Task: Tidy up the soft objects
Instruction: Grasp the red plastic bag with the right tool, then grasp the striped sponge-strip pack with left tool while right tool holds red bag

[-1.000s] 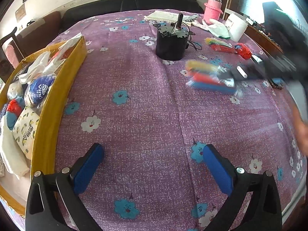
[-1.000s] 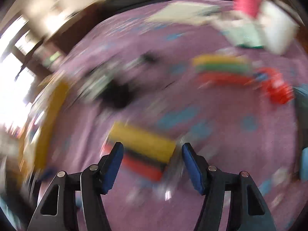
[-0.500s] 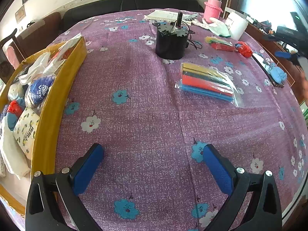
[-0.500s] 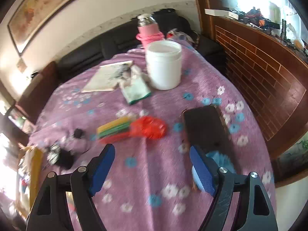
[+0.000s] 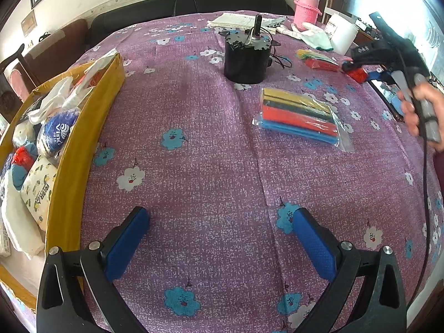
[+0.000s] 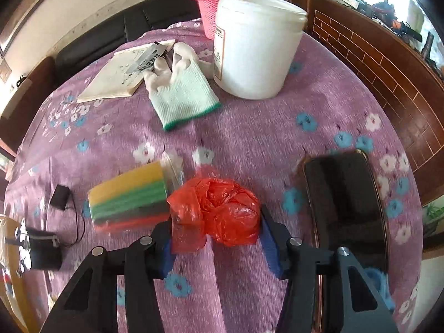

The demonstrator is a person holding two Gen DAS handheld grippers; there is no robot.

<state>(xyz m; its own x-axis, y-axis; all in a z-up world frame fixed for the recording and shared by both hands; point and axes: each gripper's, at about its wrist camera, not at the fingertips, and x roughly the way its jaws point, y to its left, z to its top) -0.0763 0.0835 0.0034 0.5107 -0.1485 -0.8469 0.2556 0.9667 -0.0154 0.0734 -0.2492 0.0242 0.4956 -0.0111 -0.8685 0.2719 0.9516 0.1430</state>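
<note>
Red bag, crumpled plastic, sits between the pads of the right gripper, which is closing on it; both pads look to be at the bag's sides, grip not yet firm by my reading. A second ago this gripper was over the bagged foam strips mid-table; those now lie flat on the cloth, let go, and the gripper has swung to the far right part of the table. So the strips were skipped or dropped, and the bag is the current pick.

Left gripper spread wide, empty, hovering over bare cloth near the front edge, unmoved.

Just left of the bag: a second foam pack, touching or nearly so; it could get dragged along. Just right: a dark phone, close to the right pad. Farther off: glove, white tub, pink bottle.

Yellow box at the table's left edge already holds several soft packs. Route from bag to box crosses the whole table; the black motor stands far-centre, clear of a direct path if the carry stays near. Table edge drops off close behind the phone; little room on that side.
</note>
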